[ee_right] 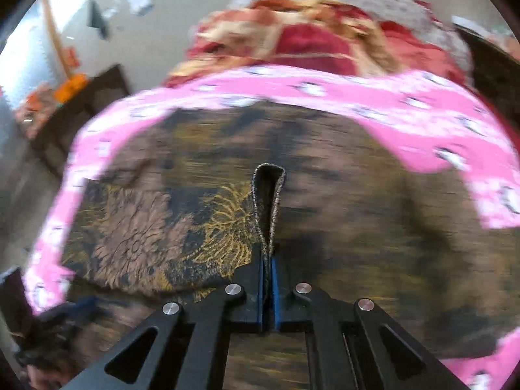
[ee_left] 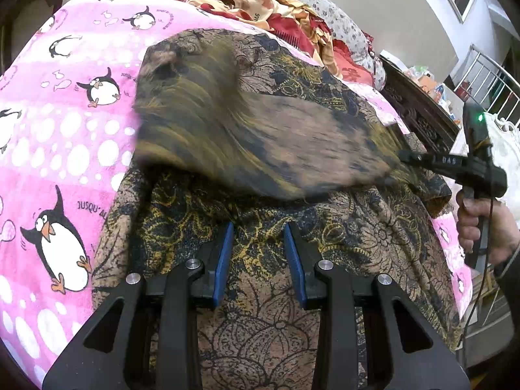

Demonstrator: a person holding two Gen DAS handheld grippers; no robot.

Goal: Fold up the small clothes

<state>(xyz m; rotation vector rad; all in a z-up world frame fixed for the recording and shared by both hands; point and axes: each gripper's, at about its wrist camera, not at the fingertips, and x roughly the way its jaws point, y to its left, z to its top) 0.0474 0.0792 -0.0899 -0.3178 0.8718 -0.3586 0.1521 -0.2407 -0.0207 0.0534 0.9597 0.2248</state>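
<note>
A brown, black and gold floral garment (ee_left: 266, 299) lies on the pink penguin blanket (ee_left: 65, 123). My left gripper (ee_left: 259, 234) is open, its blue pads just above the cloth, holding nothing. My right gripper (ee_left: 403, 155) is shut on an edge of the garment and carries a blurred flap (ee_left: 247, 130) over the lower part. In the right wrist view the right gripper (ee_right: 267, 260) pinches a folded hem (ee_right: 267, 201), with the garment (ee_right: 156, 227) spread below it. The left gripper shows blurred at the lower left (ee_right: 58, 328).
A red and cream crumpled blanket (ee_left: 260, 0) and a grey flowered pillow (ee_left: 344, 22) lie at the far end of the bed. A dark carved wooden bed frame (ee_left: 419, 110) and a white railing (ee_left: 487, 78) stand at the right.
</note>
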